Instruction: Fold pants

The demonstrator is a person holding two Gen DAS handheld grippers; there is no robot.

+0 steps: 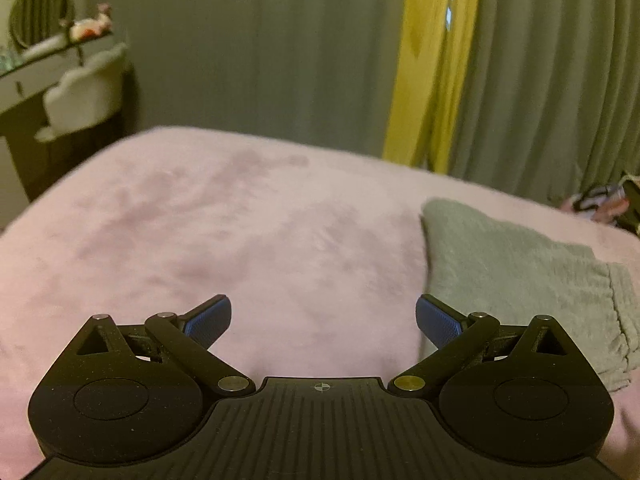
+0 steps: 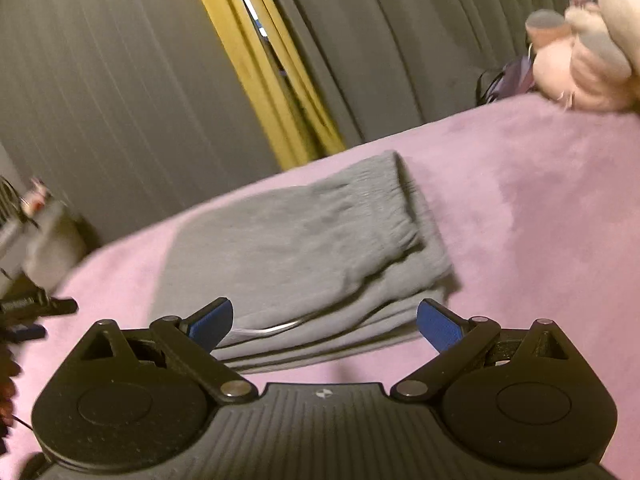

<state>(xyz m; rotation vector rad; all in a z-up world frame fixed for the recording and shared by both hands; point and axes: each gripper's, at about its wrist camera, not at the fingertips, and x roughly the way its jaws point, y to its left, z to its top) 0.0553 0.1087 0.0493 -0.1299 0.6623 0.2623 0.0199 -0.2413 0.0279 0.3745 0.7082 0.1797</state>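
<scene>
On the pink bedspread (image 2: 520,208), right wrist view: grey pants (image 2: 304,240) lie folded into a compact stack of several layers, waistband edge toward 1 o'clock, folded edges facing the camera at 6 o'clock. A thin pale cord shows between layers near the bottom left of the stack. Right gripper (image 2: 325,322) hovers just in front of the stack, jaws spread wide, holding nothing; blue pads (image 2: 212,322) sit at either side of the near edge, contact with the cloth cannot be told.

Left wrist view: left gripper (image 1: 323,318) also spread wide and empty, over bare bedspread (image 1: 200,240). Pants (image 1: 520,272) lie at 3 o'clock of this gripper, just beside its right finger, gathered waistband at the far right.

Surroundings: grey curtains (image 1: 260,48) with a yellow curtain (image 1: 432,72) strip at 12–1 o'clock. White chair (image 1: 84,96) and a vanity with round mirror (image 1: 40,10) at 10 o'clock in the left view. Pink plush toy (image 2: 588,48) on the bed at 2 o'clock in the right view. Both frames slightly motion-blurred
</scene>
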